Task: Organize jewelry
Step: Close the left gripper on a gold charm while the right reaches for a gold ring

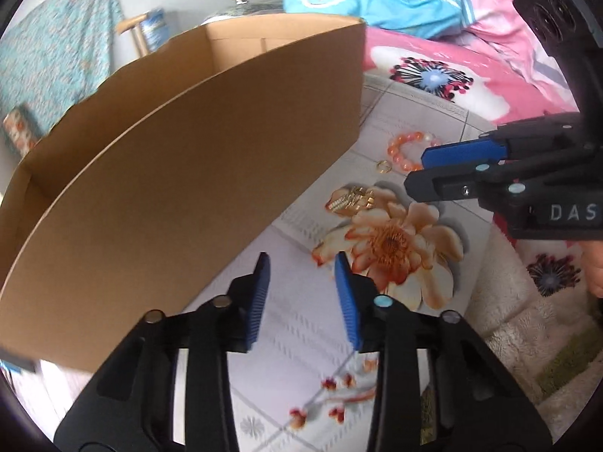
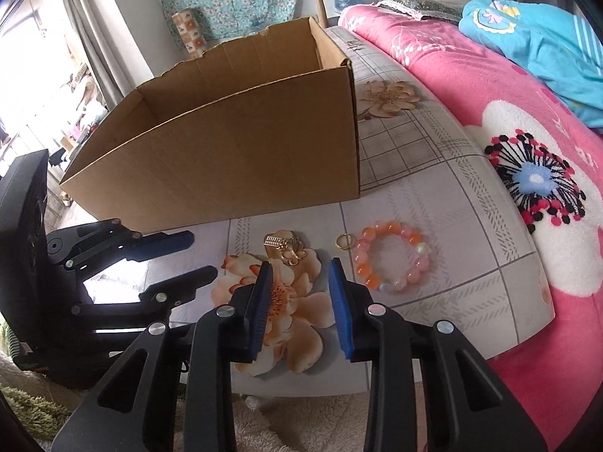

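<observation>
An orange and pink bead bracelet (image 2: 367, 269) (image 1: 394, 152) lies on the floral tablecloth (image 2: 433, 196). A small gold ring (image 2: 338, 243) (image 1: 382, 167) rests just left of it. Further left, a heap of gold jewelry (image 2: 286, 248) (image 1: 352, 199) sits on a printed flower. My right gripper (image 2: 300, 265) (image 1: 416, 171) hovers open just short of the gold heap, with nothing between its pads. Over the cloth beside the box, my left gripper (image 1: 301, 260) (image 2: 203, 256) is open and holds nothing. An open cardboard box (image 2: 245, 143) (image 1: 188, 169) stands behind the jewelry.
A pink flowered blanket (image 2: 490, 94) borders the table on the right, with a blue garment (image 2: 535, 37) on top. A shaggy cream rug (image 2: 301, 422) lies below the table's near edge. Curtains and a patterned cloth hang behind the box.
</observation>
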### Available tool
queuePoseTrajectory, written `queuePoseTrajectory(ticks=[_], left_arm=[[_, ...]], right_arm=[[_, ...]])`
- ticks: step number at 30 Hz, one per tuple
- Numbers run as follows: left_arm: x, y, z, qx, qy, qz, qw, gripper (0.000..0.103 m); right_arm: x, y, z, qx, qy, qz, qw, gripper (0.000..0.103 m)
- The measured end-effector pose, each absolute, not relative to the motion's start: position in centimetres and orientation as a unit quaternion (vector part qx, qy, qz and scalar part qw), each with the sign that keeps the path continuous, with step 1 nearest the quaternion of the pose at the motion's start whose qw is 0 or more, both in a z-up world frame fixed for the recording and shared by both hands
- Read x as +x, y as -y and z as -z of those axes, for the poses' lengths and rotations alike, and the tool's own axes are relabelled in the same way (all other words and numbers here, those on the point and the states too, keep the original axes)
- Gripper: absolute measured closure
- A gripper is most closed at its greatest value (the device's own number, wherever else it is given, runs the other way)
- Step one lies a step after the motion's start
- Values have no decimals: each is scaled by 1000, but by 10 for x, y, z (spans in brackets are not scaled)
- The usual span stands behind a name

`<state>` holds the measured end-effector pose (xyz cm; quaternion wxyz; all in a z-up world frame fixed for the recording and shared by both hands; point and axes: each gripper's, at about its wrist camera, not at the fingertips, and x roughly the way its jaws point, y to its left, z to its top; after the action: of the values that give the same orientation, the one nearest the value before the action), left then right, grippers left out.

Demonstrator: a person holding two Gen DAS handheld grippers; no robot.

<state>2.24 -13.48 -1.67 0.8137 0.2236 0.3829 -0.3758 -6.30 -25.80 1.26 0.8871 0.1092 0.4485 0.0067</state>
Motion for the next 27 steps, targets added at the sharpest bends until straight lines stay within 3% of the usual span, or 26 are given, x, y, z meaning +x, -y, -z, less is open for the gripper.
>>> queuePoseTrajectory(ticks=[10, 22, 24, 26, 27], left_arm=[[43, 169, 23, 228, -378, 432, 787, 82], [49, 186, 30, 235, -385, 461, 764, 84], [50, 186, 29, 234, -385, 465, 762, 87], [52, 185, 30, 235, -387, 462, 763, 99], [53, 184, 29, 234, -389, 462, 762, 101]], right_arm=[[-60, 271, -9, 128, -447, -4, 885, 73], [-54, 277, -3, 141, -452, -3, 881, 73], [-54, 277, -2, 143, -451, -2, 881, 73], [-53, 279, -2, 145, -450, -2, 881, 73], [-53, 279, -2, 145, -450, -2, 881, 73]])
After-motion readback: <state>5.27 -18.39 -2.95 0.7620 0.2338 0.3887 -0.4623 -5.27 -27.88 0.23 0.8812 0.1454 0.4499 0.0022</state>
